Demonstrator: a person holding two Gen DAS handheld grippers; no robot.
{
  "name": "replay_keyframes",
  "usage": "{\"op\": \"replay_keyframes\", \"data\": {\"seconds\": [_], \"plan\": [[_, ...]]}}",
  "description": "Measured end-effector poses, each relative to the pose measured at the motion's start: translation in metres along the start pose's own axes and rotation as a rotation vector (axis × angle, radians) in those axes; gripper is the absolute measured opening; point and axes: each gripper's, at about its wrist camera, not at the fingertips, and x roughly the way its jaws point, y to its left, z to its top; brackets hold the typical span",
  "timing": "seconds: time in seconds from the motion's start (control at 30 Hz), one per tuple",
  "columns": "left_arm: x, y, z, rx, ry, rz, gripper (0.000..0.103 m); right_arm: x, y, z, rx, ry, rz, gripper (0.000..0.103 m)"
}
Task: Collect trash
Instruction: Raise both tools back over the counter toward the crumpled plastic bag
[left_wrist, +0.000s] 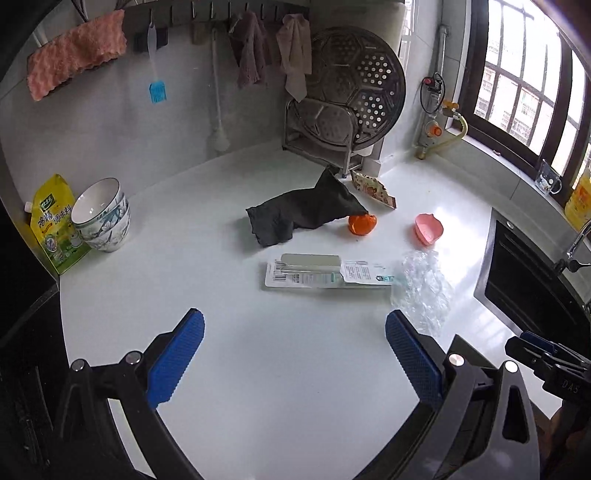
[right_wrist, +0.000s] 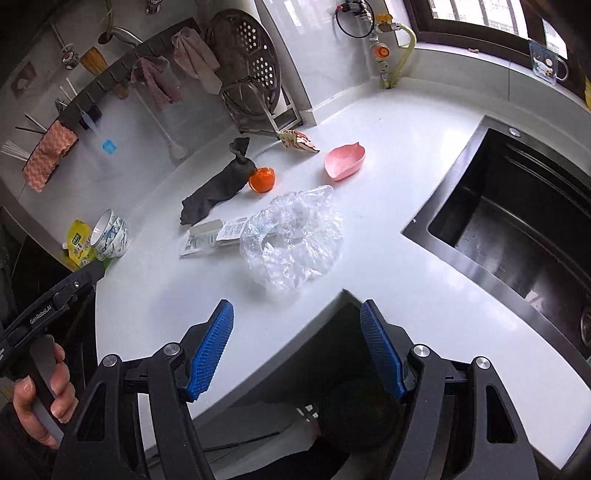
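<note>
Both views are filled by a white tabletop (left_wrist: 280, 369), and five bits of clutter can be counted across its middle. One black cloth (left_wrist: 303, 214) is seen lying crumpled at centre frame in the left wrist view, and one orange peel (left_wrist: 362, 224) is tucked right against its right end. One pink dish (left_wrist: 428, 229) is set apart further right. One flat blister pack (left_wrist: 314, 275) is laid below the cloth, its right end overlapped by one crumpled clear plastic bag (left_wrist: 421, 291). One torn printed wrapper (left_wrist: 373, 188) is spotted above the peel, by the foot of a metal rack.

At the left edge, two stacked bowls (left_wrist: 101, 216) are counted, leaning against one yellow pouch (left_wrist: 51, 225). One black sink (right_wrist: 517, 214) is sunk into the right side in the right wrist view.

The left hand-held gripper (left_wrist: 295, 350) is held above bare tabletop at the bottom of its frame, blue pads spread wide, nothing between them. The right hand-held gripper (right_wrist: 297, 343) is likewise spread wide and empty, over the tabletop's near corner, with the plastic bag just above it in frame. A hand (right_wrist: 40, 387) is seen at lower left, wrapped round the other handle.
</note>
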Motion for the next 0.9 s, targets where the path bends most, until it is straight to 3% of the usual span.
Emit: {"op": "replay_keyframes", "data": {"seconds": [0.2, 0.33, 0.57, 0.63, 0.7, 0.8, 0.9], "plan": [[0.039, 0.023, 0.015, -0.037, 0.057, -0.005, 0.097, 0.06, 0.019, 0.026, -0.04, 0.058, 0.0, 0.068], [0.054, 0.034, 0.013, -0.106, 0.092, -0.008, 0.097, 0.094, 0.031, 0.042, -0.096, 0.088, -0.039, 0.068], [0.07, 0.036, 0.011, -0.123, 0.135, 0.0, 0.097, 0.128, 0.048, 0.048, -0.224, 0.105, -0.139, 0.068], [0.074, 0.035, 0.01, -0.14, 0.147, -0.006, 0.097, 0.136, 0.046, 0.047, -0.233, 0.122, -0.138, 0.056], [0.08, 0.031, 0.009, -0.149, 0.161, -0.012, 0.097, 0.142, 0.043, 0.047, -0.229, 0.158, -0.125, 0.028], [0.088, 0.019, 0.011, -0.136, 0.171, -0.028, 0.097, 0.138, 0.036, 0.048, -0.228, 0.164, -0.091, 0.009], [0.095, 0.002, 0.013, -0.093, 0.171, -0.054, 0.097, 0.124, 0.023, 0.056, -0.194, 0.135, -0.068, 0.007]]}}
